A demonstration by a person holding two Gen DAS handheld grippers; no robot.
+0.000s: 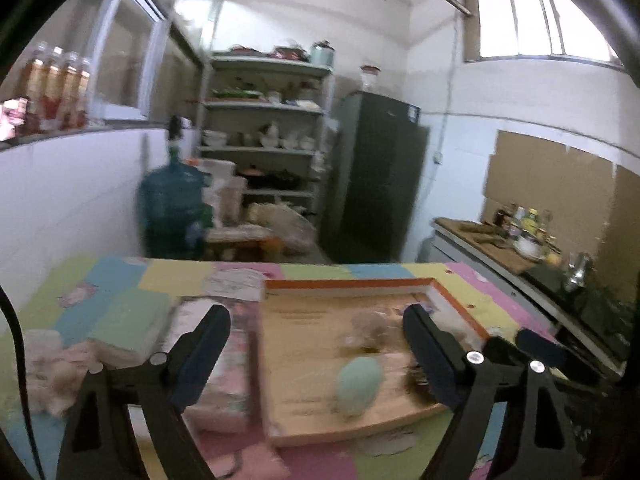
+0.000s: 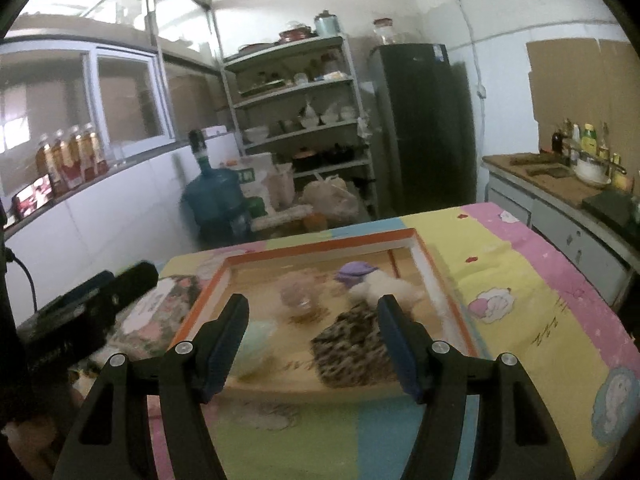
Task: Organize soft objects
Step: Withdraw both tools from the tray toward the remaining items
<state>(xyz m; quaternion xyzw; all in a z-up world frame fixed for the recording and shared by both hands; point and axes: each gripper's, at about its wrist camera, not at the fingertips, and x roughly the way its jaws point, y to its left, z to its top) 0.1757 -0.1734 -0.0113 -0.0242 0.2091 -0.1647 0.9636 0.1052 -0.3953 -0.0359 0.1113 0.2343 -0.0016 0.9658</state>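
An orange-rimmed shallow box (image 1: pixel 352 285) (image 2: pixel 304 249) lies on a pastel patchwork mat. Inside are a mint-green egg-shaped soft toy (image 1: pixel 359 385) (image 2: pixel 256 342), a speckled dark sponge block (image 2: pixel 352 346), a beige fluffy toy (image 2: pixel 298 294) (image 1: pixel 370 326) and a white plush with a purple hat (image 2: pixel 376 284). My left gripper (image 1: pixel 316 332) is open and empty, above the box's left edge. My right gripper (image 2: pixel 314 324) is open and empty, over the box's near side, the sponge block by its right finger. A pink floral packet (image 1: pixel 224 376) and a green sponge (image 1: pixel 128 326) lie left of the box.
Fluffy pale items (image 1: pixel 48 368) sit at the mat's far left. Behind the table stand a blue water jug (image 2: pixel 216 200), metal shelves (image 2: pixel 304 128) and a dark fridge (image 2: pixel 424 128). A counter with bottles (image 2: pixel 576 160) runs along the right.
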